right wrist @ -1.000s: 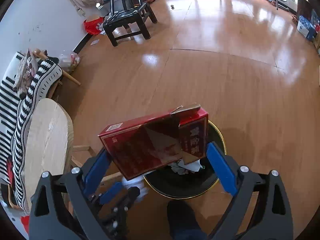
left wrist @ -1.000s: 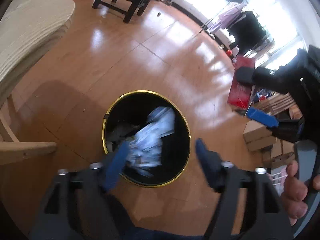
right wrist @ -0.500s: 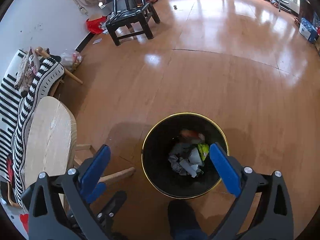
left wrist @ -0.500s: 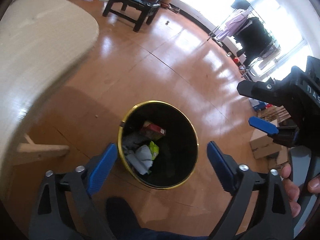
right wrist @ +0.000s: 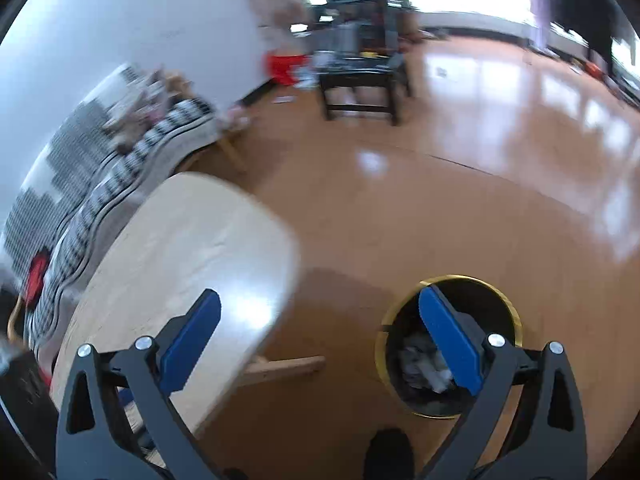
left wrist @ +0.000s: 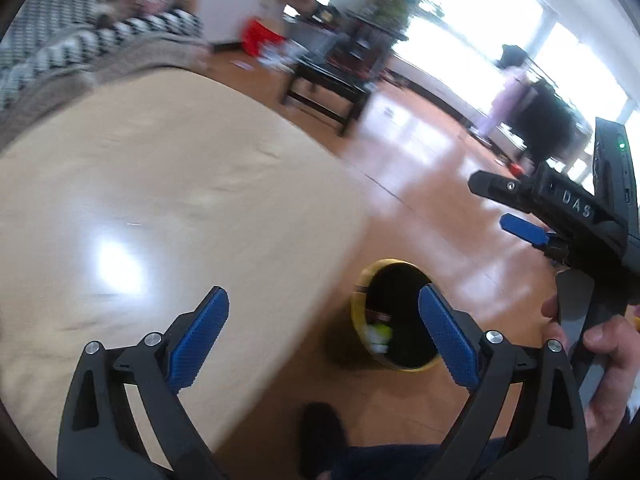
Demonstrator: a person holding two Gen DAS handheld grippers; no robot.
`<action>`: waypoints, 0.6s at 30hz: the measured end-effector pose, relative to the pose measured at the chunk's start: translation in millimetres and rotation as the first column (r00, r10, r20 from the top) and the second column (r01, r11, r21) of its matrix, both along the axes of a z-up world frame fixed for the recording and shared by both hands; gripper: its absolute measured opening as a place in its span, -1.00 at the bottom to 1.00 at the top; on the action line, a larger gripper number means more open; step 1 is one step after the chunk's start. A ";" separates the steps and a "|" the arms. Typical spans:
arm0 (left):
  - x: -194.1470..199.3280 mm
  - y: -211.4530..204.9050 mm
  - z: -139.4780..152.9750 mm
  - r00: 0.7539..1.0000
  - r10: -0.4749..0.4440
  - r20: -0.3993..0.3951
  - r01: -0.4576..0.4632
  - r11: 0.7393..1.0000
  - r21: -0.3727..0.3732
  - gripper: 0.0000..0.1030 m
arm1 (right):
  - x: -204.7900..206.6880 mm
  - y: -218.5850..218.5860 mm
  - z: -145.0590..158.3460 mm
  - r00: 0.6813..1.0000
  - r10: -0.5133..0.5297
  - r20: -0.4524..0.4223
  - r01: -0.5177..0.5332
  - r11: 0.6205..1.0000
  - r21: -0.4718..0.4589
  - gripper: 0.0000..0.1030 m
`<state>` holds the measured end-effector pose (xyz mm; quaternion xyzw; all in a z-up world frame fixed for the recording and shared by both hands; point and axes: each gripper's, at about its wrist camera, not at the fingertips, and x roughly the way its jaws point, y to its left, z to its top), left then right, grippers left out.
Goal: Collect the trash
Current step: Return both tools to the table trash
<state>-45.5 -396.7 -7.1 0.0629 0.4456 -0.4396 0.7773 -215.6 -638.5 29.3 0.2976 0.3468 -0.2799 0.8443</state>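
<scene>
Between the spread blue pads of the left gripper (left wrist: 322,336) nothing is held; its jaws have just been opening. The right gripper (right wrist: 320,340) also stands wide and empty. Outward, low and right of centre in both views, the gold-rimmed trash bin (right wrist: 514,320) sits on the floor with crumpled trash (right wrist: 420,364) inside. The pale wooden table (left wrist: 160,200) fills the left, bare where visible. Any further trash is out of view, so neither hand is judged nearer.
</scene>
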 end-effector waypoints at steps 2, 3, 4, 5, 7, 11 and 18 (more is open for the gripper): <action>11.2 37.3 14.7 0.997 0.052 0.058 -0.054 0.998 0.020 0.80 | 28.6 29.8 4.5 0.996 0.093 0.009 -0.093 0.996 -0.001 0.86; 17.1 61.5 21.8 0.993 0.081 0.083 -0.083 0.996 0.023 0.80 | 40.6 43.6 6.0 0.991 0.130 0.014 -0.130 0.992 -0.001 0.86; 21.9 77.6 27.0 0.990 0.101 0.099 -0.104 0.994 0.029 0.81 | 53.0 57.3 8.7 0.985 0.169 0.018 -0.169 0.986 -0.003 0.86; 27.4 101.8 33.5 0.984 0.127 0.123 -0.132 0.991 0.033 0.81 | 62.7 69.0 10.2 0.980 0.198 0.020 -0.197 0.980 -0.007 0.86; 34.5 143.6 44.0 0.971 0.168 0.169 -0.177 0.983 0.041 0.84 | 87.0 103.9 14.9 0.960 0.279 0.020 -0.278 0.960 -0.025 0.86; 47.3 236.6 51.3 0.932 0.248 0.263 -0.275 0.959 0.070 0.87 | 124.1 174.8 18.4 0.898 0.440 0.006 -0.439 0.897 -0.058 0.86; 54.8 368.1 26.1 0.908 0.337 0.249 -0.372 0.922 0.107 0.87 | 162.8 291.9 14.6 0.727 0.687 -0.022 -0.684 0.720 -0.120 0.86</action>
